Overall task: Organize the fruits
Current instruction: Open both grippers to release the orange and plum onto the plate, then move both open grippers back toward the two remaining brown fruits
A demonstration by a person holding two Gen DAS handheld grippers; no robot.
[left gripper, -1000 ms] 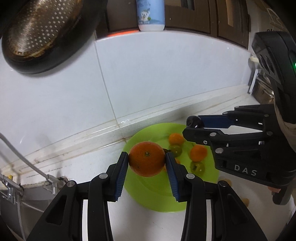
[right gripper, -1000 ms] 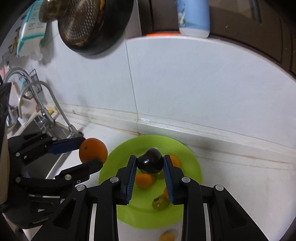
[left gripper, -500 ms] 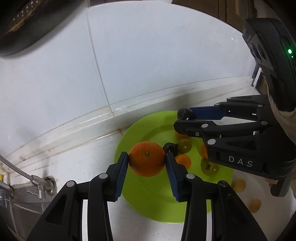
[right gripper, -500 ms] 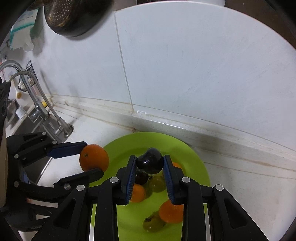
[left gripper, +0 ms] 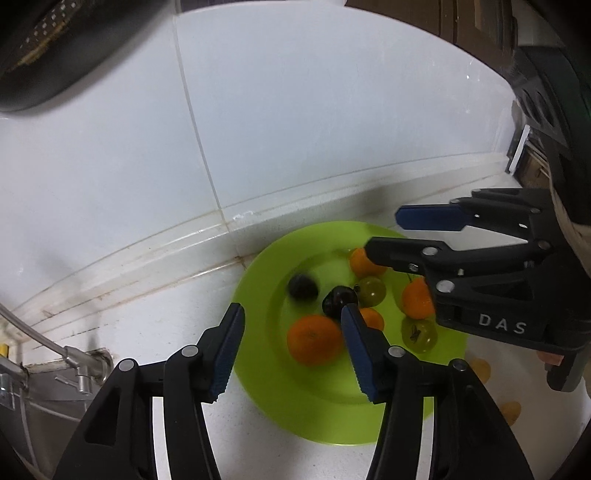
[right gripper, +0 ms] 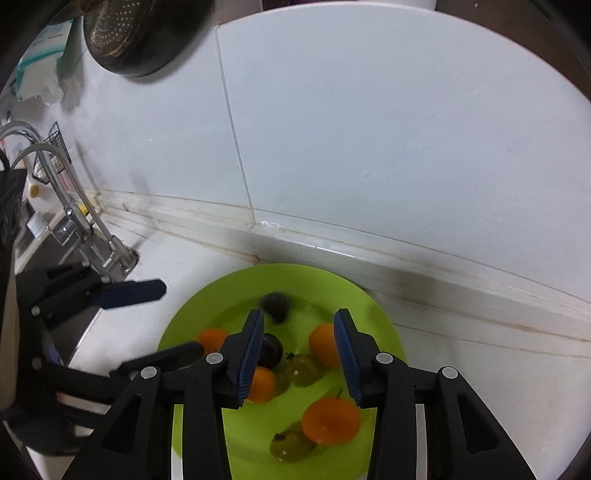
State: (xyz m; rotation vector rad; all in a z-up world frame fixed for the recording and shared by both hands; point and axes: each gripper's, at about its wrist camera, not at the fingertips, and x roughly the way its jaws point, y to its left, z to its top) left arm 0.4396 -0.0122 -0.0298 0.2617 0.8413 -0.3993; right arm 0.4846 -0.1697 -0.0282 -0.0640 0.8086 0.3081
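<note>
Left gripper (left gripper: 291,345), right gripper (right gripper: 300,352): jaws just opened, empty. Orange (left gripper: 314,345), dark plum (right gripper: 275,305) below on plate (left gripper: 295,417). Both likely smooth, roll easily; grip across middle.

A dark perforated pan (right gripper: 147,33), perhaps a colander, hangs above the faucet (right gripper: 74,221).

The round lime-green plastic plate (right gripper: 384,328) has a smooth, slightly shiny face. On it the large orange (left gripper: 314,345) shows dull, pebbled peel, while the translucent green tomatoes (right gripper: 303,369) and the dark plum (left gripper: 338,301) gleam glossy. The white tabletop (right gripper: 498,387) looks smooth like polished stone, and the white wall tiles (right gripper: 369,129) have a soft sheen. The curved tap (right gripper: 66,206) is bright brushed metal. Both grippers are matt black plastic with ribbed blue rubbery pads (left gripper: 225,354).
</note>
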